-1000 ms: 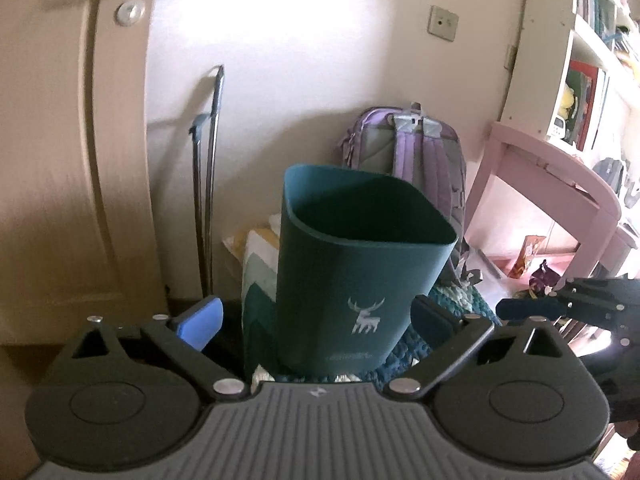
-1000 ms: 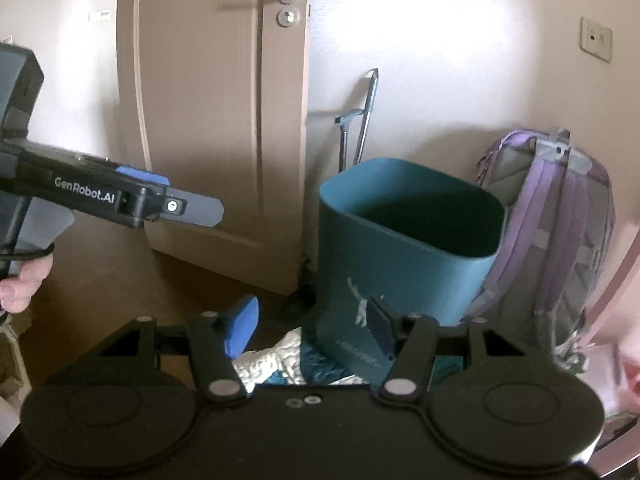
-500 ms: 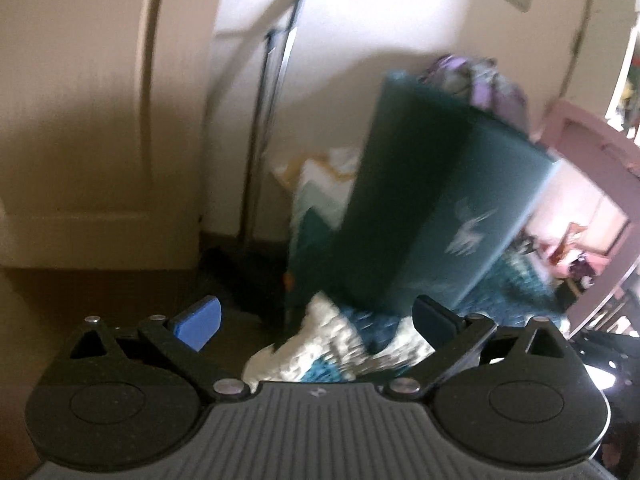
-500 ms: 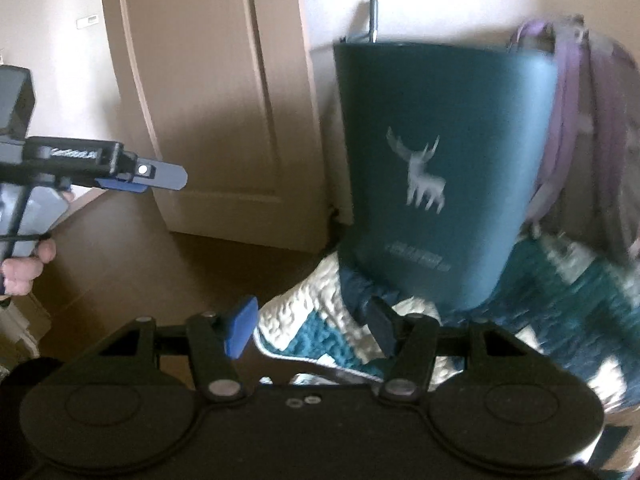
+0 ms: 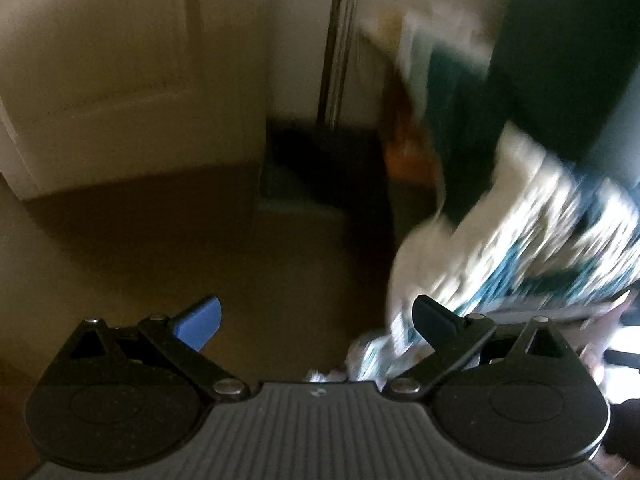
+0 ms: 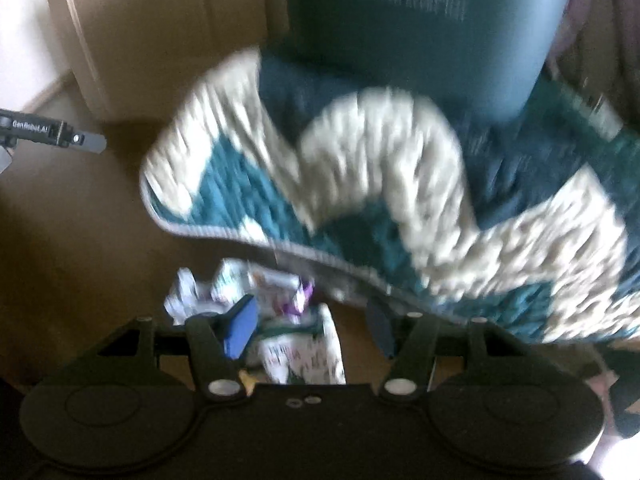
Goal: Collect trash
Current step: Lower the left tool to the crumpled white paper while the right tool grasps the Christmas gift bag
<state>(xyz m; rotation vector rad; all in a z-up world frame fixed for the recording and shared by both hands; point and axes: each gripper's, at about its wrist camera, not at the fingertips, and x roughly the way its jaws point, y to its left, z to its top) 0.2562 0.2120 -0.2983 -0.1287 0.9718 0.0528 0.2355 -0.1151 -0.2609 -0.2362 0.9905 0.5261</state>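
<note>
A dark teal bin point(image 6: 432, 28) stands on a teal and white rug point(image 6: 360, 184); in the left wrist view its side point(image 5: 568, 48) is at the upper right. Crumpled white printed wrappers point(image 6: 280, 312) lie on the brown floor by the rug's near edge. My right gripper point(image 6: 312, 326) is open and empty right above them. My left gripper point(image 5: 316, 320) is open and empty over the floor, left of the rug point(image 5: 520, 240); its finger also shows in the right wrist view point(image 6: 86, 140). Both views are blurred.
A beige door point(image 5: 100, 60) stands at the left. A chrome pole on a dark base point(image 5: 340, 40) leans by the wall. Bare brown floor point(image 6: 80, 240) lies left of the rug.
Both grippers have tipped down from the bin's rim toward the floor. The wrappers have come into the right wrist view. Both stay open.
</note>
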